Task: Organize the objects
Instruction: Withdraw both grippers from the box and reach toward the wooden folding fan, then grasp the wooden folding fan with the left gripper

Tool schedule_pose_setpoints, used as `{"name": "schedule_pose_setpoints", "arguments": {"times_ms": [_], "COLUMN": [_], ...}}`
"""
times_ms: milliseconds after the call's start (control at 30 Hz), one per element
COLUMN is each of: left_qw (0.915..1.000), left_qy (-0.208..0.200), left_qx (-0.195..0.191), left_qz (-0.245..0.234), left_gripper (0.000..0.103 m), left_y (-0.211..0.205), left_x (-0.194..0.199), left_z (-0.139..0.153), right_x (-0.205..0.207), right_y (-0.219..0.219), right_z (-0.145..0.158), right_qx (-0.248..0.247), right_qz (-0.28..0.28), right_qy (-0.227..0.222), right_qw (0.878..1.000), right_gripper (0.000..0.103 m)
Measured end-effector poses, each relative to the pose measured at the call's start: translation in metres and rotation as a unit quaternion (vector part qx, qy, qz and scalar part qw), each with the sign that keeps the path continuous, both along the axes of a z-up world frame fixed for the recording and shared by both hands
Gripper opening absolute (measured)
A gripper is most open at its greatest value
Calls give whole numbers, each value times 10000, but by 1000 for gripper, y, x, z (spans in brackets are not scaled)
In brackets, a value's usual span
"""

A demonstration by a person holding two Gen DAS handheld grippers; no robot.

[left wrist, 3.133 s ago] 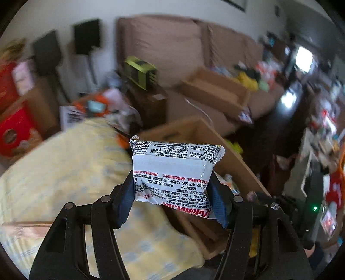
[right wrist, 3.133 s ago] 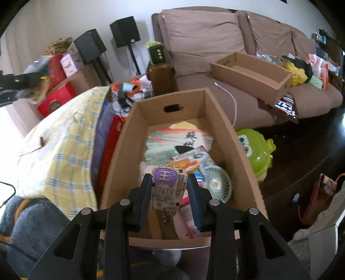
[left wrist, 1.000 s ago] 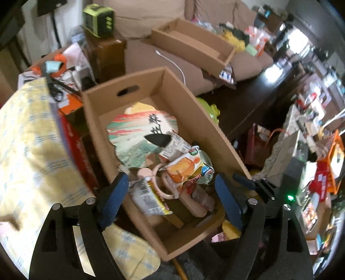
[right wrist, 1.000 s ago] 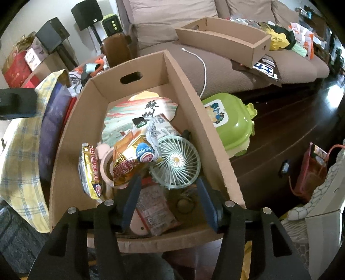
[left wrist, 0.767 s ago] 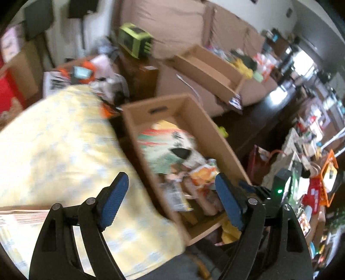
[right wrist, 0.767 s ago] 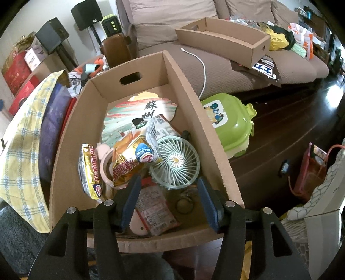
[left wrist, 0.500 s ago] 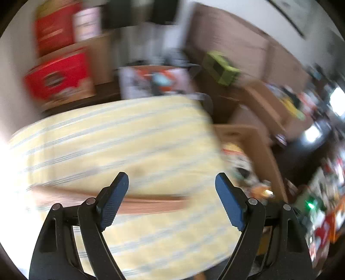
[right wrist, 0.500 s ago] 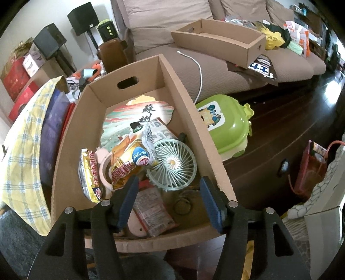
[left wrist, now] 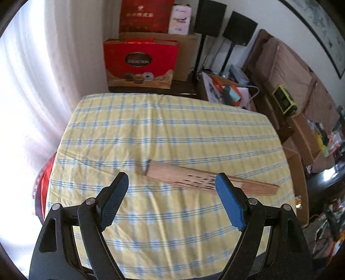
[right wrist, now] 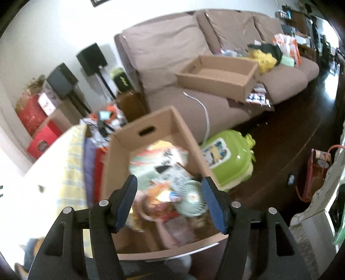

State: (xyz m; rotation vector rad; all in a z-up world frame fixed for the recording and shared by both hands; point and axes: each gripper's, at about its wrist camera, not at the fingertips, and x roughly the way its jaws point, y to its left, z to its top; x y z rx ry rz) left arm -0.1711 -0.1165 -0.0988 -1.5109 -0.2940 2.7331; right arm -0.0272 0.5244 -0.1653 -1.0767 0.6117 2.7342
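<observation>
My left gripper (left wrist: 172, 198) is open and empty, above the yellow-checked tablecloth (left wrist: 163, 133). A folded wooden fan (left wrist: 207, 179) lies on the cloth just beyond and between the fingers, apart from them. My right gripper (right wrist: 169, 202) is open and empty, above the near end of a cardboard box (right wrist: 151, 129). The box holds a round paper fan (right wrist: 159, 159), a small green electric fan (right wrist: 190, 203) and several snack packets, all blurred.
Red gift boxes (left wrist: 140, 62) and speakers (left wrist: 210, 15) stand behind the table. A brown sofa (right wrist: 172, 43) carries an empty cardboard tray (right wrist: 220, 73). A green plastic case (right wrist: 228, 159) lies on the dark floor right of the box. The tablecloth edge (right wrist: 71, 172) lies left of the box.
My left gripper has let go of the white packet and swung from the box to over the table. My right gripper has released its item into the box and lifted back.
</observation>
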Motion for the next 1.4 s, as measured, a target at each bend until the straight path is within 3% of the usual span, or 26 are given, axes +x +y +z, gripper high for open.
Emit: {"name": "schedule_pose_setpoints", "arguments": {"times_ms": [167, 300, 400, 533, 667, 800, 900, 1033, 1100, 1167, 1233, 1400], "left_qw": [9998, 9996, 9991, 9952, 9924, 9893, 9890, 9886, 9875, 9864, 9865, 9860], "left_qy": [-13, -65, -37, -67, -64, -53, 25, 156, 189, 235, 262, 104], "left_qx": [-96, -156, 165, 99, -127, -70, -14, 155, 157, 21, -40, 226], "left_qz": [-172, -233, -391, -973, -1226, -1454, -1479, -1491, -1558, -1625, -1616, -1647], "left_gripper": [81, 81, 81, 82, 82, 83, 93, 93, 93, 93, 94, 92], "left_y": [-12, -18, -19, -6, 1, 4, 2, -2, 1, 6, 8, 11], "left_x": [-12, -22, -18, -15, -18, -30, -37, -42, -42, -43, -45, -49], "left_z": [-12, -27, -42, -66, -79, -87, -88, -88, -88, -86, -83, -85], "right_x": [-23, -64, -98, -134, -158, -163, -165, -167, -168, -168, -168, -170], "right_y": [-92, -173, -217, -268, -296, -313, -318, -321, -325, -331, -335, -340], "right_z": [49, 59, 47, 30, 11, -4, -15, -15, -14, -14, -14, -14], "right_qx": [-10, -285, -914, -432, -140, 143, 187, 233, 255, 261, 306, 359], "right_qz": [1158, 2264, 2918, 3089, 3254, 3414, 3414, 3408, 3450, 3544, 3606, 3562], "right_qy": [376, 234, -101, -523, -834, -879, -911, -860, -850, -837, -833, -833], "right_qw": [9926, 9733, 9520, 9487, 9418, 9357, 9353, 9359, 9344, 9310, 9285, 9300], "right_gripper": [65, 67, 67, 67, 67, 67, 68, 68, 65, 55, 54, 53]}}
